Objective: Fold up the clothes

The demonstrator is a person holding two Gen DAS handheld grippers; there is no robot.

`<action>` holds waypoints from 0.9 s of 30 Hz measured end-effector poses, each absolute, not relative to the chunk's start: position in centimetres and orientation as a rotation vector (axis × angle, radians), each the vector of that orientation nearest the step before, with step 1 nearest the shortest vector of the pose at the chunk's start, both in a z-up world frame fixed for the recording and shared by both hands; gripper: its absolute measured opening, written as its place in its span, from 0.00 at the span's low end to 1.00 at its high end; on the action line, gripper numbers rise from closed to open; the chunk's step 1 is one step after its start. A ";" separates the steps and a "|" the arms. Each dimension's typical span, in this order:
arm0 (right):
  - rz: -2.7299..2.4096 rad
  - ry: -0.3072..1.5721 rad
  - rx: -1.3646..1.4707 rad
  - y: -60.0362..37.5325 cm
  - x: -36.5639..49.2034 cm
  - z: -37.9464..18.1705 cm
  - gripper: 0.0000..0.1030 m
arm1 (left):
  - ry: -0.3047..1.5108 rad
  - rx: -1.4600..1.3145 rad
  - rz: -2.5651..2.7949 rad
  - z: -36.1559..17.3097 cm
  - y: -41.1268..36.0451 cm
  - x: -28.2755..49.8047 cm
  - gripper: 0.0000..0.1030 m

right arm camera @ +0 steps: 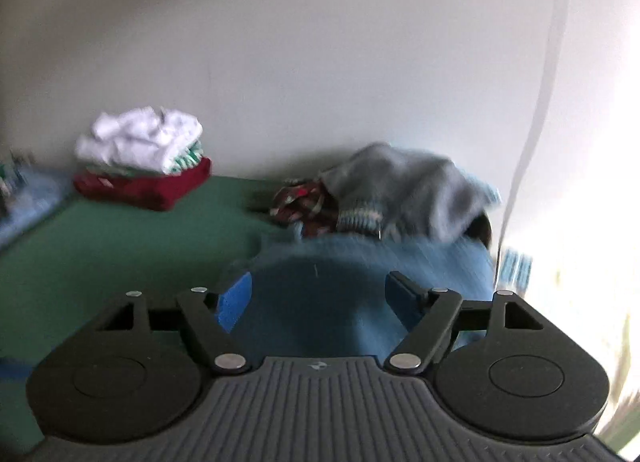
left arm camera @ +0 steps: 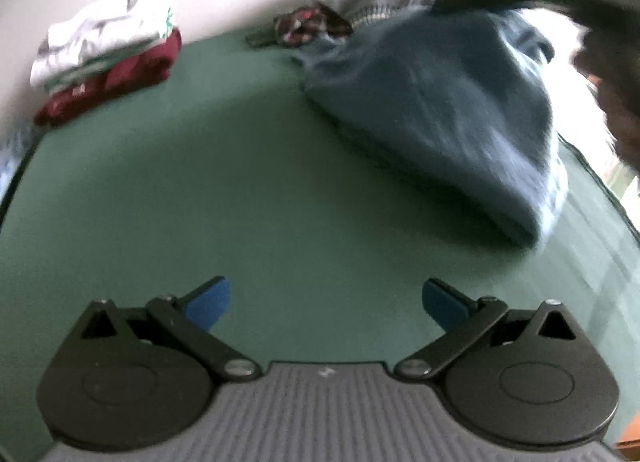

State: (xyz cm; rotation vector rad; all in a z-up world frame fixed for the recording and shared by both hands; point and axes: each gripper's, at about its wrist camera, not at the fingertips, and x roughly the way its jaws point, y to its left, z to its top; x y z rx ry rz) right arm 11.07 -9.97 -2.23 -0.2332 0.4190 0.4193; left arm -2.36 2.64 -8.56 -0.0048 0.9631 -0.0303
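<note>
**Both grippers spread wide, nothing pinched**

The left gripper [left arm camera: 326, 302] hangs over bare green mat [left arm camera: 200, 182], its blue pads [left arm camera: 208, 304] far apart and touching nothing. The right gripper [right arm camera: 318, 294] is spread just as wide above the blue garment [right arm camera: 320, 302], which shows between its fingers; contact cannot be told through the blur. That garment lies bunched on the mat's right side. A folded stack [left arm camera: 108, 62] sits at the far left, an unfolded pile [left arm camera: 360, 10] against the wall
</note>
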 end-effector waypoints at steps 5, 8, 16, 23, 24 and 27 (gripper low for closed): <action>0.285 0.426 -0.480 -4.3 15.7 -7.1 0.80 | 1.073 -0.108 -0.063 -10.1 3.7 -6.2 0.99; 0.264 0.421 -0.417 -5.6 15.0 -7.3 0.54 | 1.073 -0.123 -0.074 -10.2 5.0 -6.4 0.99; 0.220 0.477 -0.144 -12.9 6.2 -3.1 0.10 | 1.054 -0.207 -0.105 -10.3 9.2 -4.4 0.99; -0.026 0.653 -0.097 -18.0 -3.2 -5.8 0.07 | 0.990 -0.029 -0.300 -10.2 7.9 -2.0 0.99; -0.066 0.674 -0.096 -18.4 -4.5 -6.2 0.06 | 0.978 -0.001 -0.324 -10.1 7.6 -2.0 0.99; -0.187 0.718 -0.138 -18.8 -7.6 -7.1 0.00 | 0.942 0.083 -0.395 -10.0 6.9 -1.9 0.99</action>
